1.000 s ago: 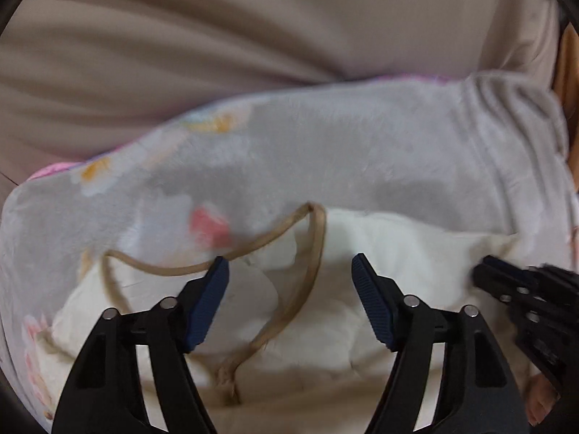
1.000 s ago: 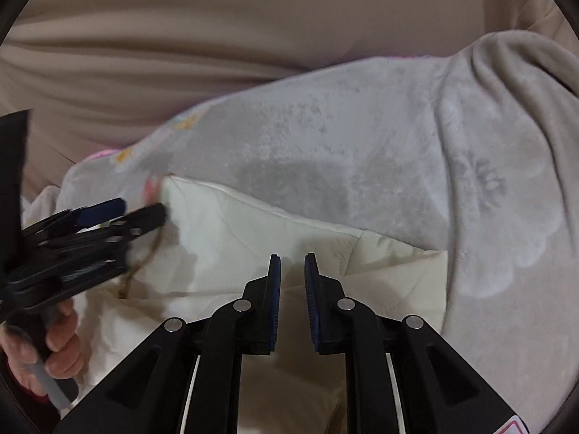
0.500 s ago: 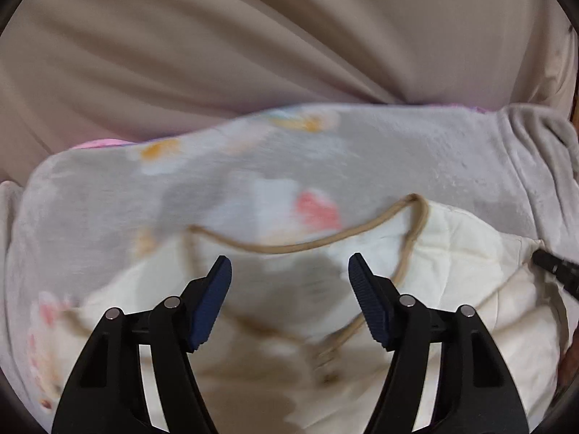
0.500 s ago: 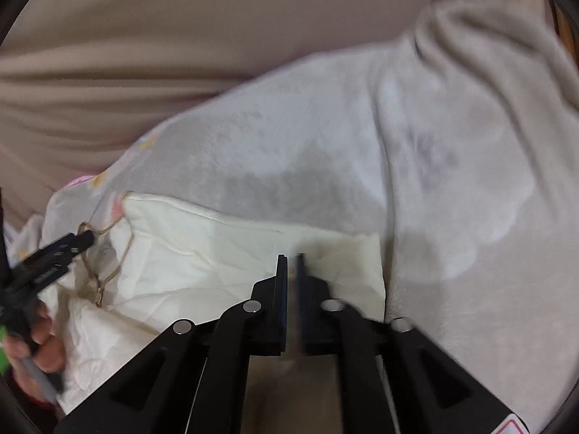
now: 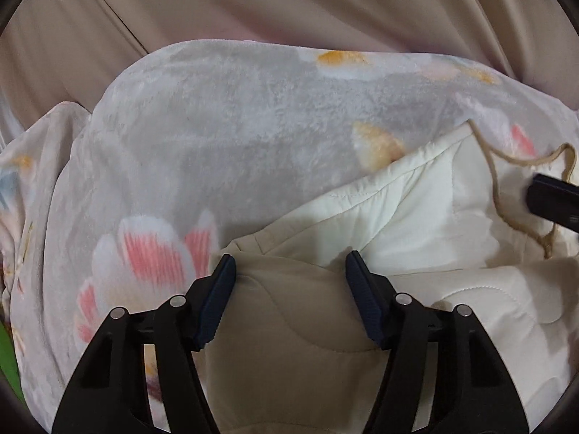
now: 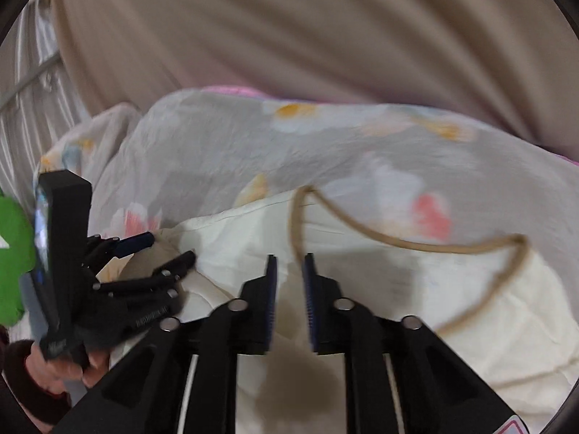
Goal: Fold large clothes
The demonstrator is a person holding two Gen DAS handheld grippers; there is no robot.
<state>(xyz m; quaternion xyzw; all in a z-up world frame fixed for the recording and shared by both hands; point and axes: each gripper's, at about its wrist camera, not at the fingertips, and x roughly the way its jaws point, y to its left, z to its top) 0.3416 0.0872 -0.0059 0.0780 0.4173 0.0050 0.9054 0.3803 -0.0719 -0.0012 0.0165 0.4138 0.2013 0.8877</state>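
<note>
Swung leftward since a second ago: left gripper (image 5: 289, 267), fingers spread wide over beige lining of cream quilted jacket (image 5: 416, 209) on floral fleece blanket (image 5: 217, 144). Right gripper (image 6: 290, 275) nearly closed, grip unclear. Tan drawstring (image 6: 398, 242) clearest from right wrist.

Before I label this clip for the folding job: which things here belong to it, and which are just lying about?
Job:
cream garment
tan cord
left claw, open
right claw, nearly closed

Lying about:
floral blanket
beige curtain
green thing
</note>
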